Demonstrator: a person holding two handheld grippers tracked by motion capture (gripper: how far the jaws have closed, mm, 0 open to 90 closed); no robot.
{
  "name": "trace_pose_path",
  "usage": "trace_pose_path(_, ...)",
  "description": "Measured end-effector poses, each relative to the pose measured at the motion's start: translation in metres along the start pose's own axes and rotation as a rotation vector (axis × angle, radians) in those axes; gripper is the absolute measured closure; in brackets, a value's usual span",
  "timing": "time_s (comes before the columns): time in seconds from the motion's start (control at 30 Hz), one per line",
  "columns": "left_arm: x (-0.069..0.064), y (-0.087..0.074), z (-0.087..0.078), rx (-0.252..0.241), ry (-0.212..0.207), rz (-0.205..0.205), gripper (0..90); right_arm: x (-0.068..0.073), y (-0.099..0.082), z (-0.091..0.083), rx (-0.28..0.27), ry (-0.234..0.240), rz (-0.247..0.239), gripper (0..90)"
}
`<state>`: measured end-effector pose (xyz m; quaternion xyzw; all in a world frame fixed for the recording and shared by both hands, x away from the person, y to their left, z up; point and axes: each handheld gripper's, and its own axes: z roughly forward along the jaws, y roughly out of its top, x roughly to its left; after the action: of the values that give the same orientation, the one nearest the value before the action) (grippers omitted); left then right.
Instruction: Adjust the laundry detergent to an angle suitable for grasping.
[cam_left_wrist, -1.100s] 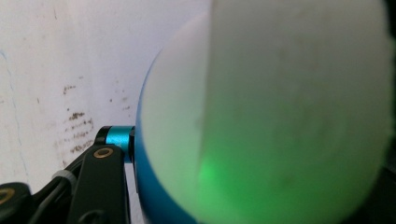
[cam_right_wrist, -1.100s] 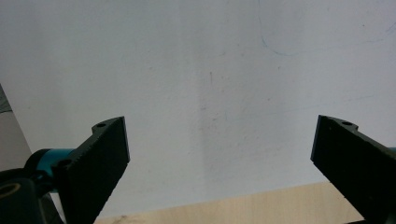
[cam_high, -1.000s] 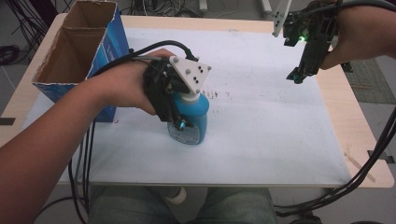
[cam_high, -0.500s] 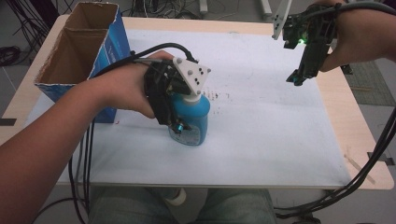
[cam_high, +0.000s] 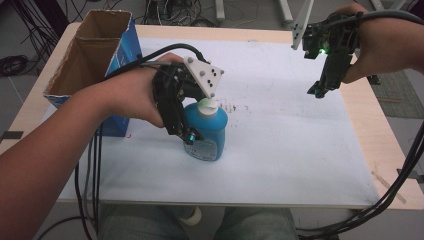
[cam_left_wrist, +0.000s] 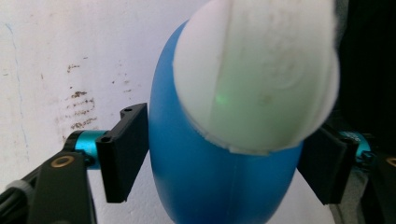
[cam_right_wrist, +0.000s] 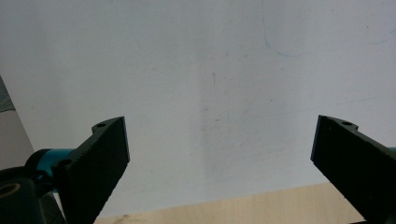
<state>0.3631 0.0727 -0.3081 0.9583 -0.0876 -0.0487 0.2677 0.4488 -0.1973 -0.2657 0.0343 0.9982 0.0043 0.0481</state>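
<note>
1 bottle (cam_high: 206, 131), 1 box (cam_high: 90, 55), 2 tools.

Two hand-held grippers share one build: black frames, flat black jaw plates on teal anodised collars, brass-coloured bushings. The left gripper (cam_high: 187, 132) carries a grey three-cornered plate (cam_high: 205, 76) with dark dots; the right gripper (cam_high: 320, 90) shows a green light. Black cables (cam_high: 92, 165) trail from both. Bare forearms, grey trousers.

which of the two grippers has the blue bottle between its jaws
The left gripper: its jaws flank the blue bottle and have just been opening. The right gripper hangs open over bare table, nothing between its jaws.
</note>
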Motion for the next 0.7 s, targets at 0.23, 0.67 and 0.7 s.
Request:
trace_pose_path(0.23,-0.002,0.003,-0.007,0.027,0.017,-0.019,19.2,-0.001,-0.001,-0.001,-0.002,0.001,0.007,3.4)
trace_pose_path(0.67,-0.004,0.005,-0.032,0.123,0.037,-0.053,11.7,-0.001,-0.004,-0.003,-0.004,0.002,0.003,3.4)
trace_pose_path(0.7,-0.004,0.005,-0.034,0.131,0.040,-0.065,10.9,0.000,-0.004,-0.003,-0.007,0.000,0.001,3.4)
